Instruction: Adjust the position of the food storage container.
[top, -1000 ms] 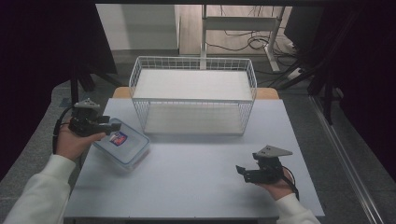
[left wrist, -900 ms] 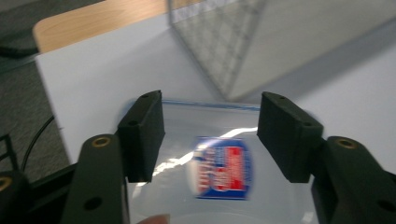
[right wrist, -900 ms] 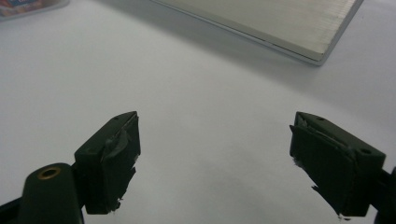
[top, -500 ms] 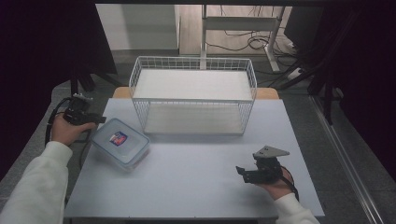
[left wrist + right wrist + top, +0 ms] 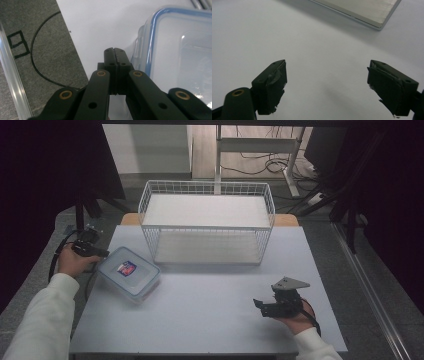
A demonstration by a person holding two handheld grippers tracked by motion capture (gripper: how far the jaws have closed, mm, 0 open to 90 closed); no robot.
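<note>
One lidded plastic container (image 5: 129, 272) with a blue seal lay on the table (image 5: 210, 310), just to the right of my left gripper (image 5: 115, 53) and not touching its jaws as far as I could see. My left jaws were clenched tight on nothing, pad against pad, over the bare strip of table between the container's rim and the table's edge. The risk I judged from there: with the jaws pressed together I could only nudge the container, and a careless sideways push might slide it toward the near edge, or my trailing cable (image 5: 37, 62) might snag. Beyond the container, ahead of both grippers, stood a white wire basket (image 5: 207, 222). My right gripper (image 5: 327, 87) rested well apart from the container, its jaws spread wide and released, holding nothing, with plain table between them and a pale flat panel edge (image 5: 364, 11) farther ahead.
</note>
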